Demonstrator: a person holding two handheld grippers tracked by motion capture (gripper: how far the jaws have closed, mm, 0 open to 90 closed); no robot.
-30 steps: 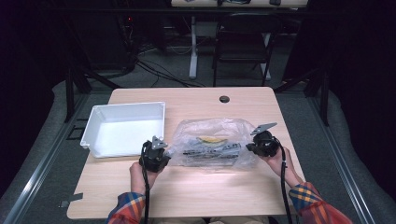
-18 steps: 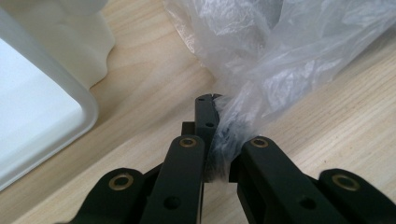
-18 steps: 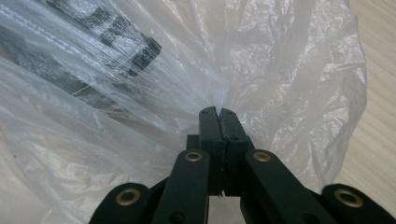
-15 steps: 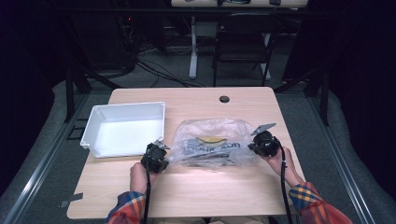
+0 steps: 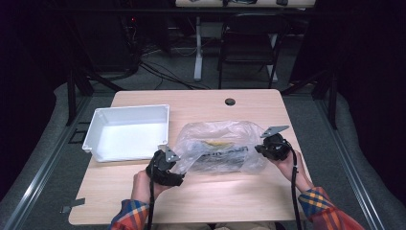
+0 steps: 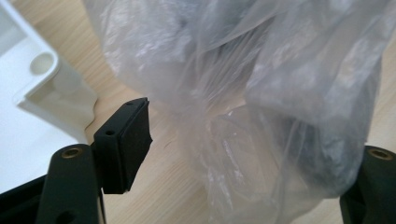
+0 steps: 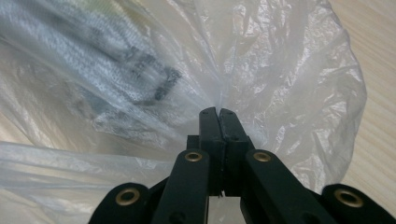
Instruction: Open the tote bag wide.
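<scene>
High view, left to right. A white plastic tray (image 5: 125, 132) sits on the left half of the light wooden table (image 5: 230, 201), open side up. Just right of its near corner, the left gripper (image 5: 168, 165) hovers at the left edge of a clear plastic bag (image 5: 219, 148). Its 2 jaws have just been opening and now stand spread; in the left gripper view the bag's film (image 6: 261, 107) hangs between them, and the 1 pad that shows clearly (image 6: 128, 140) stands apart from it, with the tray's rounded corner (image 6: 44, 77) beside that pad.

The bag lies at the table's centre, between the 2 grippers, crumpled and puffed. Through the film show a yellow item (image 5: 216, 143) and a dark item with pale lettering (image 5: 222, 155); the writing is too blurred to read. In the right gripper view the contents appear as a whitish woven surface with dark printed marks (image 7: 149, 70), also illegible.

At the bag's right edge, the right gripper (image 5: 269, 147) has its 2 jaws pressed together, pinching a gathered fold of the bag (image 7: 219, 100) at the tips.

A small dark round grommet (image 5: 230, 101) is set in the table's far edge.
</scene>
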